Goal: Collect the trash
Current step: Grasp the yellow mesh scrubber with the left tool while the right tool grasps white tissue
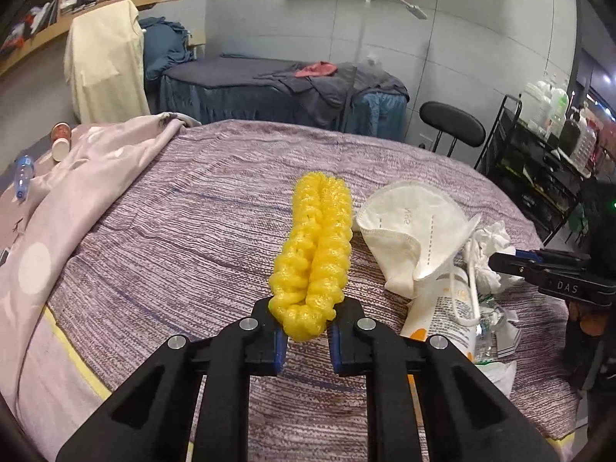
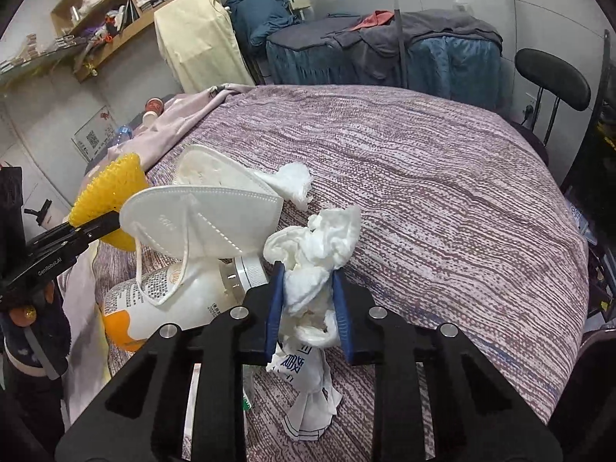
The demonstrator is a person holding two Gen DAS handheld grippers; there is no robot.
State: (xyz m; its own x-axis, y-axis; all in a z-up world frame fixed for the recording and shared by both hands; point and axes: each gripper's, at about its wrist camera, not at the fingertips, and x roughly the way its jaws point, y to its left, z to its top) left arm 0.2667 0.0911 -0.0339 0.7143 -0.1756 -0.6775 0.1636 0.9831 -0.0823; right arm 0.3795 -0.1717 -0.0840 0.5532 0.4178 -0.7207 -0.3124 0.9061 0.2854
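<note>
Left gripper [image 1: 306,329] clenched on near end of yellow foam net [image 1: 315,254], which stretches toward 12 o'clock on purple bedspread [image 1: 192,211]. Right gripper [image 2: 308,308] clamped on crumpled tissue [image 2: 312,254], above a printed wrapper [image 2: 304,392]. At 10 o'clock from tissue: white mask [image 2: 208,219] lying over white bottle [image 2: 173,300]. Farther off at 10 o'clock in the left view: paper cup [image 1: 61,146], water bottle [image 1: 23,177] beyond pink blanket [image 1: 77,192].
</note>
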